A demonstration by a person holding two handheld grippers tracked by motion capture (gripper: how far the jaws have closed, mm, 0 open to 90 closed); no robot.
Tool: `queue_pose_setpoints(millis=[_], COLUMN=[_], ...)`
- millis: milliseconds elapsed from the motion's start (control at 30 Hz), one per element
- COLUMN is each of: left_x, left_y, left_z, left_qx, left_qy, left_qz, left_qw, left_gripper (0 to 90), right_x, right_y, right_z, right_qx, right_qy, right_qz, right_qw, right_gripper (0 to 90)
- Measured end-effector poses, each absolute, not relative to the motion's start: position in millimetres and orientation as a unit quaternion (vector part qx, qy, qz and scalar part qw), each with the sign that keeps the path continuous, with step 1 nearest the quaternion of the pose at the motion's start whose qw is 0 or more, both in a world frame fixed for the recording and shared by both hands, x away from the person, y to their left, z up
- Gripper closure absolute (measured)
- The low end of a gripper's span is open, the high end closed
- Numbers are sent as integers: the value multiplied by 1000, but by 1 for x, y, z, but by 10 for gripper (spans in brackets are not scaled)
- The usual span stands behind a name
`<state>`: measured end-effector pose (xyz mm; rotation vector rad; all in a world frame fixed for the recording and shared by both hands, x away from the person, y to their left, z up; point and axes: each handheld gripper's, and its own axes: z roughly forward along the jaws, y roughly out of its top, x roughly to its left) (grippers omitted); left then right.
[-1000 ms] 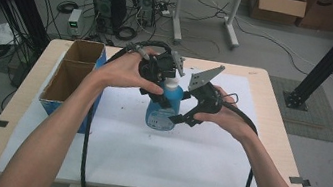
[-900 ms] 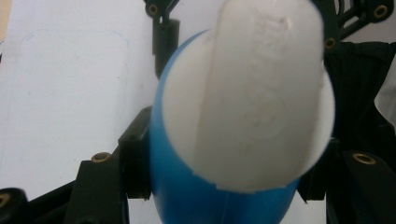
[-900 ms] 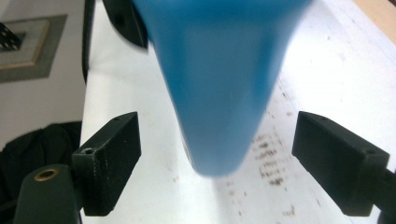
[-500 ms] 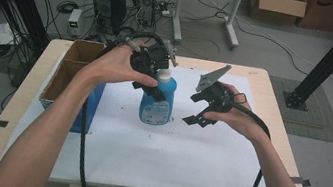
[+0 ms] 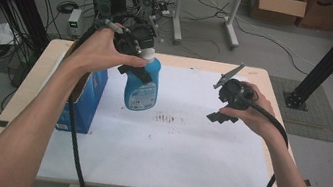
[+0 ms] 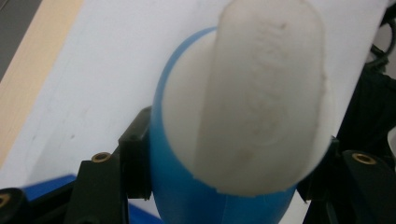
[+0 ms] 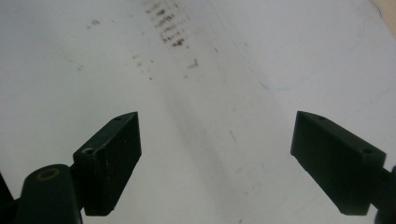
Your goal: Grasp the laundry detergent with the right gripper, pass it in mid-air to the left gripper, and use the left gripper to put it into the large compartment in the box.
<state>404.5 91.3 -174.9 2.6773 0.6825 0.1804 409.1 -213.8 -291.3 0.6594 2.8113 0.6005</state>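
I see my bare, sleeveless forearms; the black left gripper and black right gripper show brass screw inserts, trailing black cables.

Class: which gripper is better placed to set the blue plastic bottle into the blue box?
Left. The left gripper already clamps the blue plastic bottle beside the blue box; the right gripper is open, away.

Blue bottle with white cap, upright, held above the table.

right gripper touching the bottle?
Apart. In the high view the right gripper hangs over bare white sheet, well to the side of the bottle; the right gripper view shows its jaws open with nothing between them.
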Motion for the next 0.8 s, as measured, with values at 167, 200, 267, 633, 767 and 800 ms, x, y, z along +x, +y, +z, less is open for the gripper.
queue_pose_setpoints(millis=[167, 200, 267, 633, 767, 800], left_x=[408, 409, 410, 411, 409, 409], left_y=[102, 109, 112, 154, 171, 174], left_z=[-165, -160, -157, -135, -126, -125], left_qx=[939, 934, 931, 873, 845, 842], left_qy=[292, 310, 322, 450, 500, 505], left_qz=[65, 68, 69, 101, 111, 114], left_qw=[168, 163, 161, 156, 153, 151], left_gripper=[378, 378, 378, 378, 378, 378], right_x=[413, 414, 414, 416, 416, 416], right_y=[-223, -227, -229, -240, -241, -241], right_z=[-296, -297, -298, -298, -300, -300], right_qx=[248, 254, 257, 272, 275, 276], right_qy=[947, 947, 946, 942, 943, 943], right_qz=[180, 171, 169, 167, 158, 156], right_qw=[98, 101, 101, 101, 104, 104], right_gripper=[163, 165, 165, 167, 168, 169])
